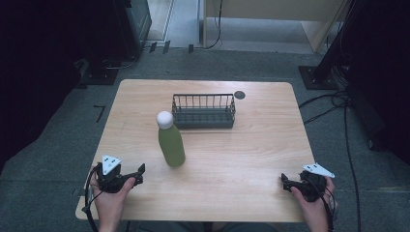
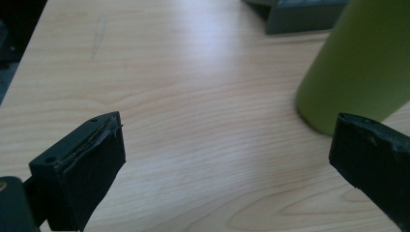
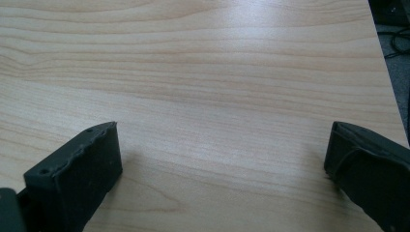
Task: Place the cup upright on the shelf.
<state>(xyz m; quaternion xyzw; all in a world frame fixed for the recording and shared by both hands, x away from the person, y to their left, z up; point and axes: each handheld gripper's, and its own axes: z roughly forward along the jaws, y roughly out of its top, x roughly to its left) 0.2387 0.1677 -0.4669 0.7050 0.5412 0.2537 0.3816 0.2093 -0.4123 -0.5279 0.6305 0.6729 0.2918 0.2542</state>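
Honestly, both claws gape empty: left gripper [image 1: 138, 175] with the tall green bottle [image 1: 171, 144] just ahead-right, right gripper [image 1: 286, 182] over bare table [image 1: 251, 145]. A careless sideways nudge could topple that bottle.

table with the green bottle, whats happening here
A person sits at the wooden table with a two-jaw gripper in each hand, and neither holds anything. The left gripper rests near the front left edge, jaws open, aimed towards the green bottle, which stands upright with a white cap, close by but untouched. The right gripper sits near the front right edge, jaws open over bare wood. A dark wire basket stands behind the bottle, apparently empty.
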